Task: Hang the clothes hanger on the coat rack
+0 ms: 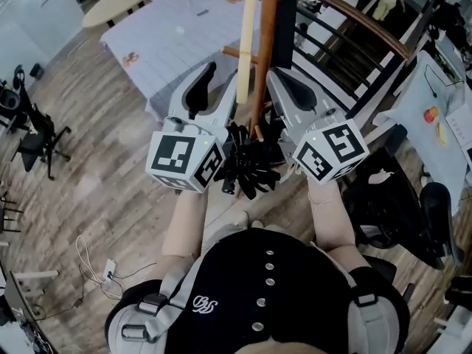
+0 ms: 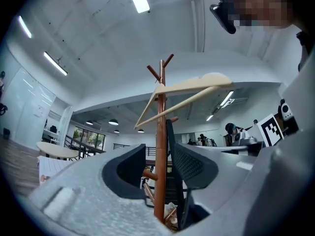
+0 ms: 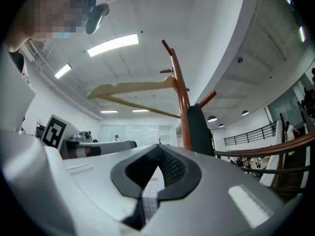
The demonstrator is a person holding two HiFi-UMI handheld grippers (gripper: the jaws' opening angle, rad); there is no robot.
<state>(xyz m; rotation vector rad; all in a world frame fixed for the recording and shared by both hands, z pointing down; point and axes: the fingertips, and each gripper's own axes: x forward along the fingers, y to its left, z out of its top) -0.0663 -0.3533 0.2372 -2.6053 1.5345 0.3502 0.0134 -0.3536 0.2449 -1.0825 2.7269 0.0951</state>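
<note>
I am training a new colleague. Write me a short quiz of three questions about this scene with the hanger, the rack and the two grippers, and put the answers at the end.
1. True or false: the clothes hanger already hangs on a peg near the top of the coat rack.
2. Choose one. The jaws of the left gripper are:
A. apart, with nothing gripped
B. shut on the hanger
C. shut on a cup
3. Short answer: what does the right gripper hold?

Key
1. True.
2. A. Only the rack's pole shows beyond the gap.
3. Nothing. Its jaws meet at the tips and are empty.
</note>
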